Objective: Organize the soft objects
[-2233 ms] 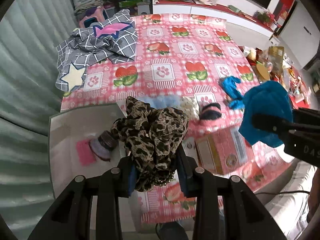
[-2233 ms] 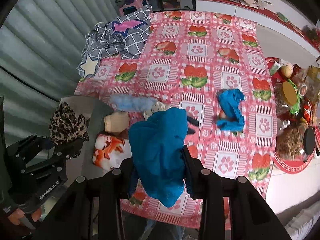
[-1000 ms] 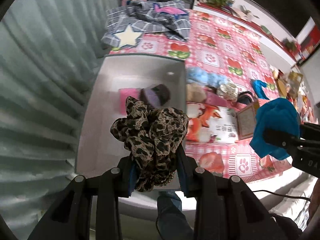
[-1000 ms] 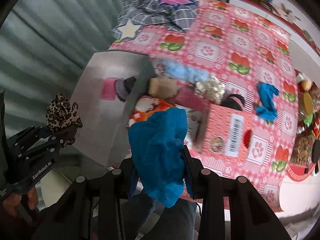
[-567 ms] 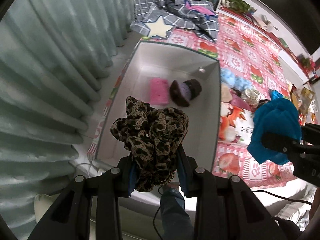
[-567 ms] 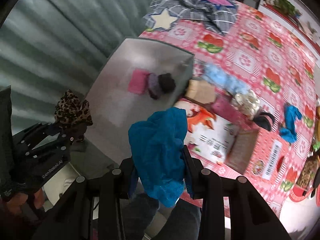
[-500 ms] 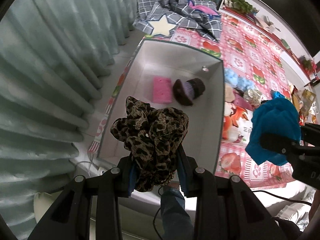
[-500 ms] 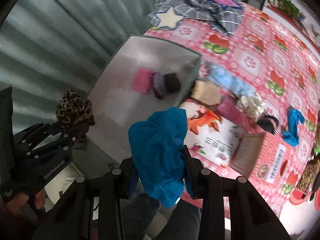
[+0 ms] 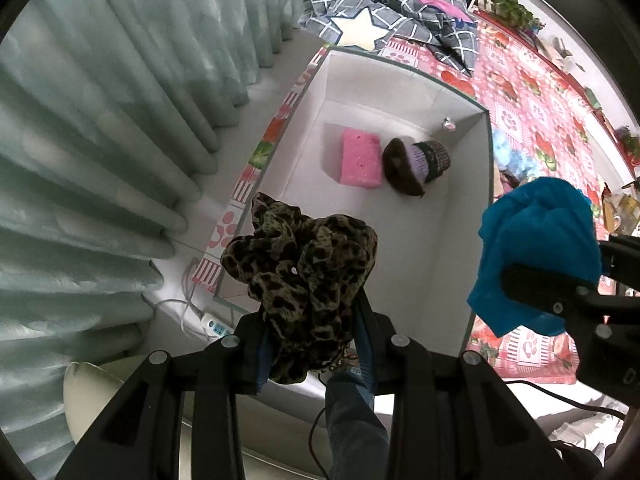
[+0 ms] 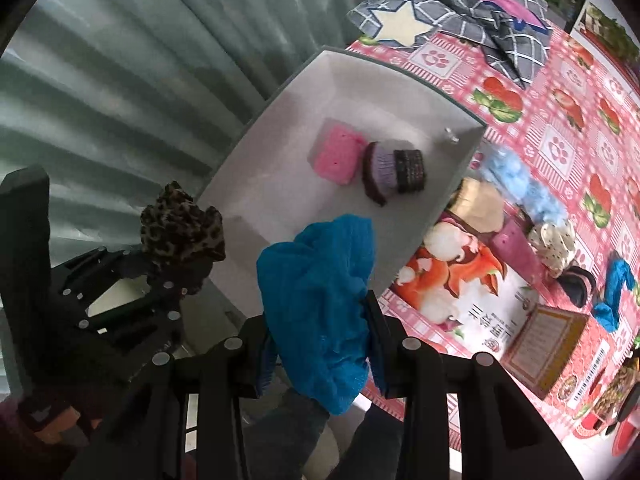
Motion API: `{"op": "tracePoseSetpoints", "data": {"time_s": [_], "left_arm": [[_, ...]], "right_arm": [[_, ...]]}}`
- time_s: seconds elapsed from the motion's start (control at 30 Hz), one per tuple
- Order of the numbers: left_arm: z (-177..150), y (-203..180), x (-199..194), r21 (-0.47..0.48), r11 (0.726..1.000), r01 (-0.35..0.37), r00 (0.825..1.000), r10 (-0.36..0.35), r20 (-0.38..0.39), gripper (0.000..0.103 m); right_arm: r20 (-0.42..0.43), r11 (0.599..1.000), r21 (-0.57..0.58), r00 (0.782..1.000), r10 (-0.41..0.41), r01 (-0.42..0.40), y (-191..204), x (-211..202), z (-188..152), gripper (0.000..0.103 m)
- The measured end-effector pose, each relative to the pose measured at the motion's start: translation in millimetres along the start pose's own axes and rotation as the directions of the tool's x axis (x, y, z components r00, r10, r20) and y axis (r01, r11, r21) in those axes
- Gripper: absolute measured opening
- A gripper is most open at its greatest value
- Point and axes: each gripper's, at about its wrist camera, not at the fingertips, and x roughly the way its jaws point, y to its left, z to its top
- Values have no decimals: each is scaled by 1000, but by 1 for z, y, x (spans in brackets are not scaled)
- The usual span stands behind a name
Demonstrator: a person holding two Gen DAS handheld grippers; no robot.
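Your left hand-held gripper (image 9: 312, 344) pinches a leopard-print scrunchie (image 9: 300, 276), a gathered, ruffled ring of thin fabric that bulges above the two black fingers. It hangs over the near end of the white storage box (image 9: 478, 216), a deep rectangular bin with smooth matte walls and a thin grey rim.

Your right hand-held gripper (image 10: 320, 352) pinches a crumpled blue cloth (image 10: 320, 292) with a fine mesh-like texture; the bundle overflows the fingers on top and below. It is held above the near right part of the same box.

On the box floor lie a pink sponge (image 9: 360, 158), a porous rectangular block, and just beside it a rolled knit item (image 9: 418, 162) with a ribbed lilac core and dark brown bands.

The box sits at the edge of the worktop (image 10: 560, 136), covered by a glossy pink checked cloth with paw and strawberry prints. Near the box's right wall lie a fluffy light blue piece (image 10: 520, 184), a printed carton (image 10: 460, 280) and a second blue cloth (image 10: 614, 292). A grey checked fabric (image 9: 400, 12) with a white star patch is piled at the far end.
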Motion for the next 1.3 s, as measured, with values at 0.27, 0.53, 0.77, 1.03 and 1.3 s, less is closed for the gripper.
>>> {"op": "tracePoseSetpoints", "data": {"time_s": [0.27,0.53,0.77,1.03,1.3], "left_arm": [[1,0,8,-1,1000,-2,1000,2,-15,38],[1,1,10,-4,1000,-6,1000,5,-31,39],[1,-1,10,6,1000,0,999,1,-33,39],[3,-6,2,26,1000,15,1000,-15,12,79],[5,-3,1,-7,1000,17,999,-17,27,103]], "right_arm": [[-14,1000,-21,1000,11,-11,7,8,7,39],[-27,999,-24,999,25,-26,8,14,9,39],[-36,999,-16,998,44,-44,7,20,9,39],[-30,998,-11,997,66,-67,4,19,11,45],[6,999,-1,999,32,-32,2,10,12,86]]}}
